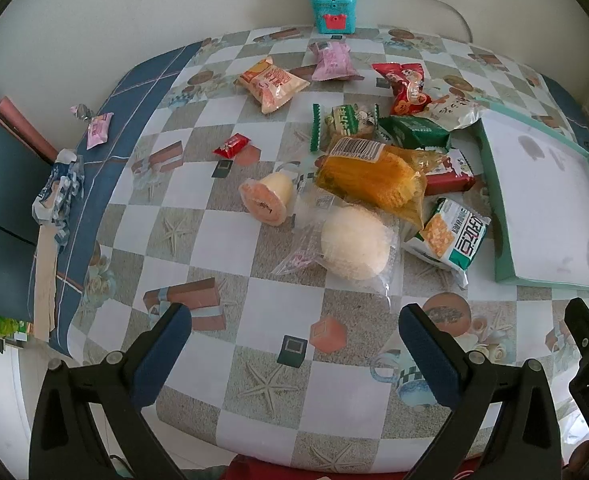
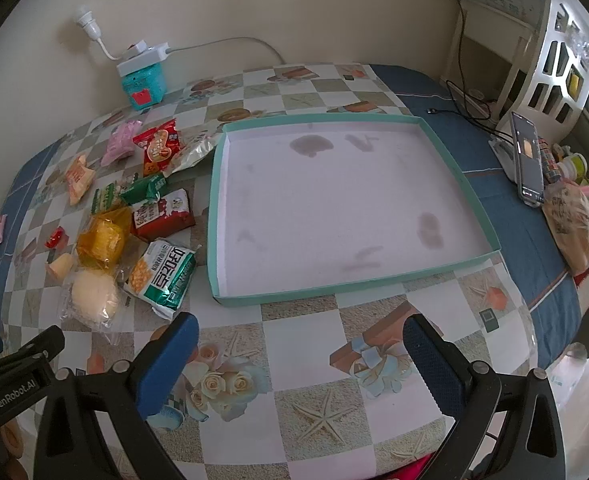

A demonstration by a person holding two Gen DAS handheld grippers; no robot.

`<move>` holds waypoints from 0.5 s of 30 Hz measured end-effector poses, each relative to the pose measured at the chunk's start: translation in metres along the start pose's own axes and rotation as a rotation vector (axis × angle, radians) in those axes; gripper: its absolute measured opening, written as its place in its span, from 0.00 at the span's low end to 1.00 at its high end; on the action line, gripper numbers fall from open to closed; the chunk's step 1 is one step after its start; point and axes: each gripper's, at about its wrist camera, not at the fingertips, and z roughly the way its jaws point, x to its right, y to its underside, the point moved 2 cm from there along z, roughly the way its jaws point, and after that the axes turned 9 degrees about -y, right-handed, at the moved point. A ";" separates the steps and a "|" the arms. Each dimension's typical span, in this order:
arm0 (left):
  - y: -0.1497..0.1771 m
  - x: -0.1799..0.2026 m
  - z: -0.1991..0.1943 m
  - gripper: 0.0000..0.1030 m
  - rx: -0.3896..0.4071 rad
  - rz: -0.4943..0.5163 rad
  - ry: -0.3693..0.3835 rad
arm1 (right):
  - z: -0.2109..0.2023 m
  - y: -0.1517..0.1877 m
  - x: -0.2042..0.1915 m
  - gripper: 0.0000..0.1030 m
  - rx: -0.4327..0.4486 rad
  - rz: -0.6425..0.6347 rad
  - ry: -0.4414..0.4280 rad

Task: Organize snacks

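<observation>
Cutting across the right edge of the left wrist view, the teal-rimmed tray (image 1: 490,184) is only partly seen; it is shown whole in the right view (image 2: 446,152), shallow, rectangular, cardboard-like, white floor blotched with grey stains, no snacks in it. Print on most wrappers is too small to be read. A glossy heap of snacks is piled just left of the tray: a green-white cracker pack (image 2: 162,276), a red pack (image 2: 162,216), an orange-yellow crinkled bag (image 1: 374,176), a round pale bun in clear film (image 1: 354,244) and a small roll cake (image 1: 266,198). A pink packet (image 1: 332,62) and an orange packet (image 1: 272,84) lie further back, apart from the heap. The table (image 2: 302,364) is covered in a slick checked oilcloth. The left gripper (image 1: 294,344) is held low over the near table edge, blue-padded fingers spread wide, nothing between them. The right gripper (image 2: 300,350) is posed likewise before the tray, jaws apart and empty.
</observation>
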 end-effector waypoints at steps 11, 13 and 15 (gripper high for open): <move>-0.002 0.000 0.000 1.00 -0.005 0.000 0.000 | 0.000 0.000 0.000 1.00 0.001 0.001 0.000; -0.003 0.000 0.000 1.00 -0.005 0.000 -0.001 | 0.000 0.000 0.000 1.00 0.001 0.001 0.000; -0.002 0.000 0.000 1.00 -0.005 0.000 0.000 | 0.000 0.000 0.000 1.00 0.001 0.002 0.000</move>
